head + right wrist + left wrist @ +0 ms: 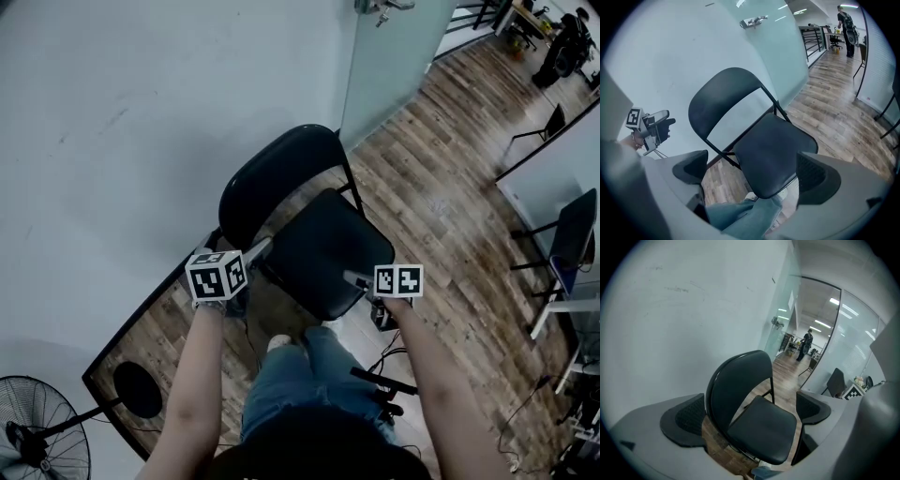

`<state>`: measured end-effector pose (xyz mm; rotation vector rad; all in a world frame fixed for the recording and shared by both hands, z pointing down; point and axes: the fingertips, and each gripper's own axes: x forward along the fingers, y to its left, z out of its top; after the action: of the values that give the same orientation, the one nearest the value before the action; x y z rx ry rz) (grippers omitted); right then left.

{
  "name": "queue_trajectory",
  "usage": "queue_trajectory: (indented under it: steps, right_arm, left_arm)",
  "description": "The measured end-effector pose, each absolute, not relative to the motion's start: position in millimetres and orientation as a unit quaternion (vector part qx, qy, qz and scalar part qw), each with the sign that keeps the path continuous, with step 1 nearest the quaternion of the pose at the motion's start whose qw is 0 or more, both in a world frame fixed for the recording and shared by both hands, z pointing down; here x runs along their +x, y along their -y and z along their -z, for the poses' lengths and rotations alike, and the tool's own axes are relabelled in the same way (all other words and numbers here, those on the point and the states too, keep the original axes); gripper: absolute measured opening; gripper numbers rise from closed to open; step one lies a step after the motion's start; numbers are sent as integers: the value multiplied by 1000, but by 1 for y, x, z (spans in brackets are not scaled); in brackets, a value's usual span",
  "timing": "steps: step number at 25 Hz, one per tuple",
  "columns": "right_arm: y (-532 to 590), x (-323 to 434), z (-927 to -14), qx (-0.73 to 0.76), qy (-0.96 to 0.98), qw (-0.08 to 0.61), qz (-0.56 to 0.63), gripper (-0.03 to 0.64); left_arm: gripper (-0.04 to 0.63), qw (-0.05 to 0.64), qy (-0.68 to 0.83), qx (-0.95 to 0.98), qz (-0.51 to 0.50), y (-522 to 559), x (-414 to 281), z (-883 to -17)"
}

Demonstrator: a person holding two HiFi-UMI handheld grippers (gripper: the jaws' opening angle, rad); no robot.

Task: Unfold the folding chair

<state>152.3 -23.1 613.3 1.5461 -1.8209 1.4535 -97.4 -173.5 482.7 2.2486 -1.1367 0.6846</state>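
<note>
I am holding the left gripper (251,258) just short of the front left corner of the folding chair (323,248). The right gripper (361,281) is hovering off its front right corner. Both are standing with jaws wide apart, gripping nothing. The chair is standing unfolded on the wooden floor (441,141) just ahead of them. Its black padded seat is lying flat, and its rounded black backrest (277,173) is rising beyond on a thin dark frame. A pale wall (141,112) is standing close behind the chair.
</note>
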Motion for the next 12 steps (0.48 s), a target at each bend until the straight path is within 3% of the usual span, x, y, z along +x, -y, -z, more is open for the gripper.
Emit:
queue_trajectory:
  steps: [12]
  right_arm:
    - [-13, 120, -541, 602, 612, 97, -503, 572]
  left_arm:
    - [571, 239, 352, 881, -209, 134, -111, -426]
